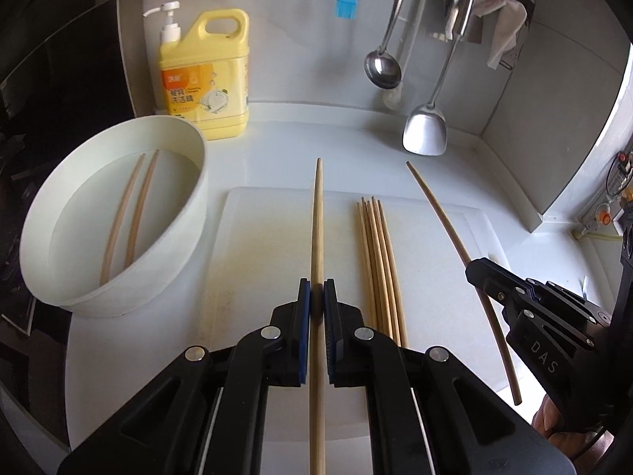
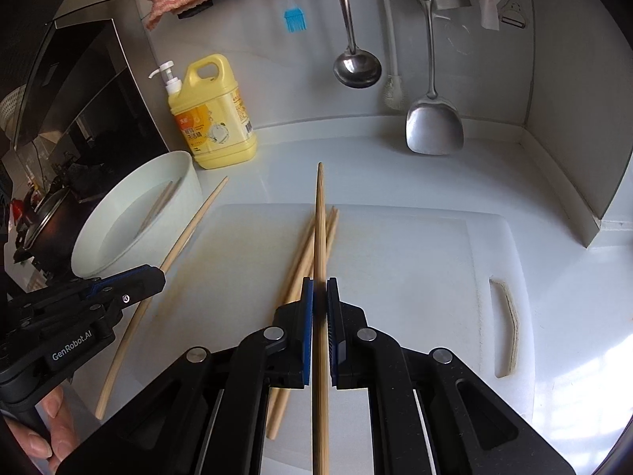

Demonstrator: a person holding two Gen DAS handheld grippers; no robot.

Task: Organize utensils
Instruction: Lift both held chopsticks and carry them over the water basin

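Note:
My left gripper (image 1: 317, 289) is shut on a bamboo chopstick (image 1: 317, 213) and holds it above the white cutting board (image 1: 269, 237), tip pointing away. My right gripper (image 2: 319, 289) is shut on another chopstick (image 2: 320, 213), also above the board (image 2: 415, 261). Several chopsticks (image 1: 378, 261) lie in a bundle on the board, also seen under the right gripper (image 2: 304, 253). Two chopsticks (image 1: 130, 209) lie in water in a white basin (image 1: 186, 213) at the left. The right gripper shows at the right of the left wrist view (image 1: 480, 273); the left gripper at the left of the right wrist view (image 2: 154, 277).
A yellow dish soap jug (image 1: 209, 79) stands at the back beside the basin. A ladle (image 1: 381, 67), a metal spatula (image 1: 425, 130) and a blue brush (image 1: 346, 6) hang on the back wall. A stove (image 2: 79, 118) is at the left. A wall corner is at the right.

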